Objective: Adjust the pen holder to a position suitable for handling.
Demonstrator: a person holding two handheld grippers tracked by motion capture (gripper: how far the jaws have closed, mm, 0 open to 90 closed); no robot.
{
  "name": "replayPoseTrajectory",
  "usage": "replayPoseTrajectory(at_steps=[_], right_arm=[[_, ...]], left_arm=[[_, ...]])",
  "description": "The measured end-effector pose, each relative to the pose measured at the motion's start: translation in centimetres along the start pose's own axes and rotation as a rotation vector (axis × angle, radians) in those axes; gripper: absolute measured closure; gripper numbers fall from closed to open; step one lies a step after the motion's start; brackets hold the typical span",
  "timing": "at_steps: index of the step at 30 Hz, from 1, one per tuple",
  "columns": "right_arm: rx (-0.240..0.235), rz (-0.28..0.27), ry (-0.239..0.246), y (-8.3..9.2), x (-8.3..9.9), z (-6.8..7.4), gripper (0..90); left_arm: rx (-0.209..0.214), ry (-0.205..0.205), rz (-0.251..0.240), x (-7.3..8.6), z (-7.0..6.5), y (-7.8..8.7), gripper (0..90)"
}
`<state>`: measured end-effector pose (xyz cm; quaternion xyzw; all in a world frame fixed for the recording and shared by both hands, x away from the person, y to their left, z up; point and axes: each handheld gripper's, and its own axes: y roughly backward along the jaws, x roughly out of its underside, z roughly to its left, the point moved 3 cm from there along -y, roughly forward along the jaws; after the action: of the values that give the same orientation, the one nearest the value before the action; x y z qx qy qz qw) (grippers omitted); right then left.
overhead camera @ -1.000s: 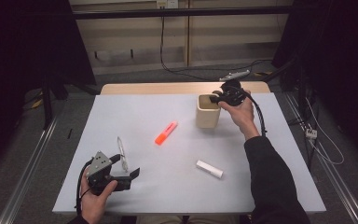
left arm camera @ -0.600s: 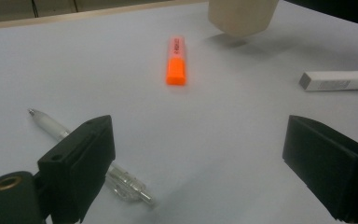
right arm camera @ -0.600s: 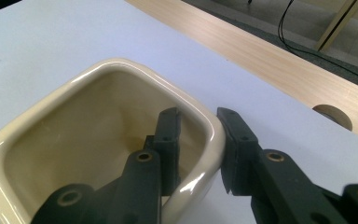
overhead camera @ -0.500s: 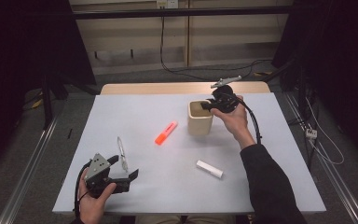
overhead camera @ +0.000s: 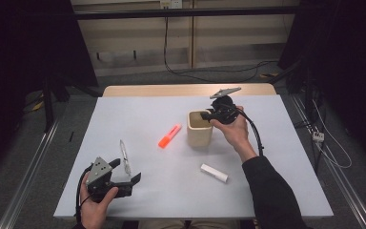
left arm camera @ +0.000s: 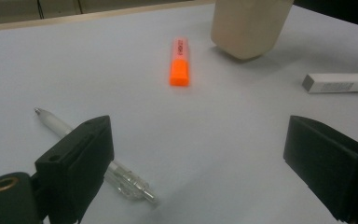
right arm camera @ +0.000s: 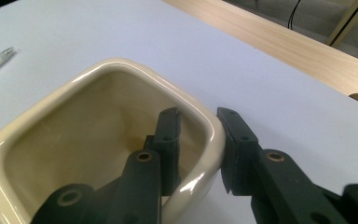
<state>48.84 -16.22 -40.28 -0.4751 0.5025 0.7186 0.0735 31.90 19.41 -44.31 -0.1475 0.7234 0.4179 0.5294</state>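
The left gripper (left arm camera: 200, 172) held its jaws wide apart over the table (left arm camera: 242, 121); a clear pen (left arm camera: 93, 158) lay by one jaw, an orange highlighter (left arm camera: 180, 63) beyond.

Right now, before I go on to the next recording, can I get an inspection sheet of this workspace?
Surface: white table top, wooden strip along the far edge; no spills seen.
Job's things: cream square cup, upright, right of centre.
Clutter: orange highlighter left of the cup; clear pen near the left gripper; white stick-shaped item near the front.
Grippers: right gripper clamps the cup's wall, one jaw inside, one outside; left gripper open, holding nothing, low over the table beside the pen.
Cables: one black cable trails from the right gripper; loose leads on the floor behind and to the right.
Surroundings: dark curtains, pale back wall, floor rails.
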Motion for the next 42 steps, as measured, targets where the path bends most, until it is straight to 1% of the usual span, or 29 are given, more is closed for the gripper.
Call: replayPoseTrajectory(at_steps=[3,6,8,9,11,16,17,20,23,27,30,32,35,37,39,40,42], right_arm=[[-0.007,0.002,0.000,-0.2,0.1,0.5,71.3],[-0.004,0.005,-0.001,-0.3,0.3,0.7,71.3],[0.005,0.012,-0.003,-0.4,0.5,0.9,71.2],[0.006,0.007,-0.005,-0.4,0.6,0.9,71.3],[0.006,0.007,-0.001,-0.4,0.6,1.0,71.2],[0.034,0.010,-0.012,-0.2,0.7,1.3,71.2],[0.039,0.011,-0.021,-0.2,0.7,1.4,71.2],[0.038,0.005,-0.028,-0.1,0.9,1.3,71.2],[0.040,0.002,-0.024,-0.2,0.9,1.3,71.2],[0.041,-0.002,-0.019,-0.2,0.9,1.3,71.2],[0.027,-0.013,-0.025,-0.1,1.1,1.2,70.1],[0.013,-0.021,-0.025,-0.1,1.1,1.1,68.0],[-0.015,-0.042,-0.036,0.2,1.2,1.1,58.7],[-0.014,-0.047,-0.028,0.4,1.2,1.2,54.3],[-0.017,-0.057,-0.032,0.7,1.2,1.2,47.9],[-0.015,-0.065,-0.033,0.9,1.2,1.2,46.3],[0.007,-0.066,-0.024,1.2,1.2,1.2,40.7]], left_arm=[[-0.004,0.004,-0.001,0.0,0.0,0.0,8.3],[-0.007,0.005,-0.006,0.0,0.0,0.1,8.0],[-0.028,0.002,-0.006,0.0,0.1,0.1,7.8],[-0.030,0.005,-0.005,0.0,0.1,0.1,7.5],[-0.029,0.009,-0.002,0.0,0.2,0.1,7.1],[-0.024,0.010,0.006,0.1,0.2,0.0,6.8],[-0.023,0.012,0.006,0.1,0.2,0.0,6.7],[-0.024,0.011,0.009,0.1,0.2,0.0,6.1],[-0.025,0.018,0.011,0.2,0.2,-0.1,6.1],[-0.021,0.015,0.018,0.3,0.3,-0.2,6.1],[-0.023,0.021,0.021,0.3,0.4,-0.2,6.1],[-0.023,0.021,0.020,0.3,0.4,-0.2,6.1],[-0.022,0.020,0.021,0.3,0.3,-0.2,6.1],[-0.021,0.018,0.022,0.3,0.3,-0.2,6.1],[-0.020,0.018,0.022,0.3,0.3,-0.2,6.1],[-0.021,0.018,0.022,0.3,0.3,-0.2,6.1],[-0.021,0.019,0.022,0.3,0.3,-0.2,6.1]])
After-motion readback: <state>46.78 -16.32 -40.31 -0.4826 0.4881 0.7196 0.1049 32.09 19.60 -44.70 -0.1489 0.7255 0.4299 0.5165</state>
